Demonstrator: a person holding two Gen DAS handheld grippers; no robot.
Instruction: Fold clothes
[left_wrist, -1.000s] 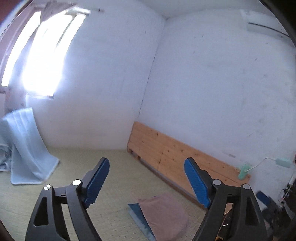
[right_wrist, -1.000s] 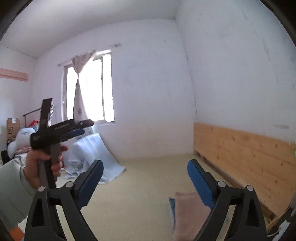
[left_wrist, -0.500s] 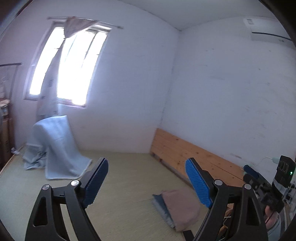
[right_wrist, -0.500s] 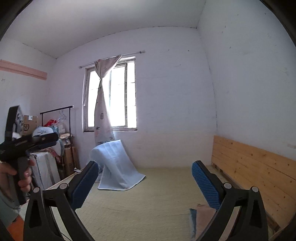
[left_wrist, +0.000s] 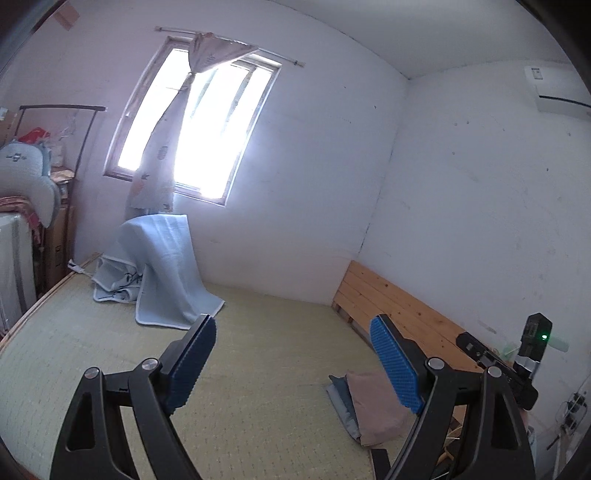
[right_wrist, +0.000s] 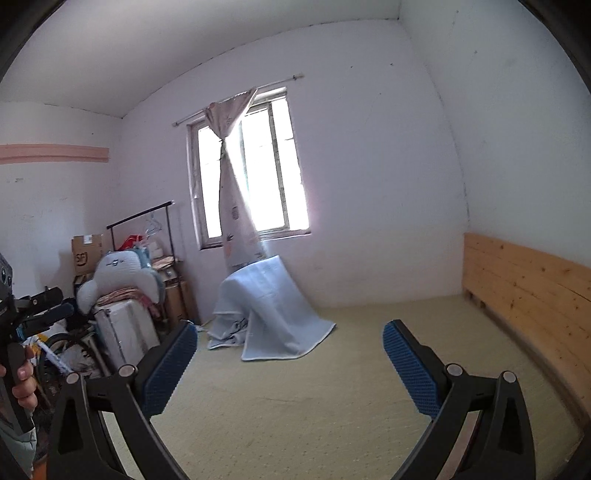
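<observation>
I have both tools raised over the pale green woven floor mat (left_wrist: 277, 369), gripping nothing: the left hand-held gripper (left_wrist: 291, 363) has its blue-padded jaws spread wide, and the right hand-held gripper (right_wrist: 290, 369) is spread just as wide. The folded dusty-pink cloth (left_wrist: 376, 406) lies on a folded grey-blue piece (left_wrist: 338, 398) beside the pale wooden plank panel (left_wrist: 399, 317), so I judge that stack done. The light blue quilted blanket (right_wrist: 273, 310) draped under the window looks unfolded, though whether it belongs to my job I cannot tell. My right jaw hides part of the stack, and its near edge is cut off.
</observation>
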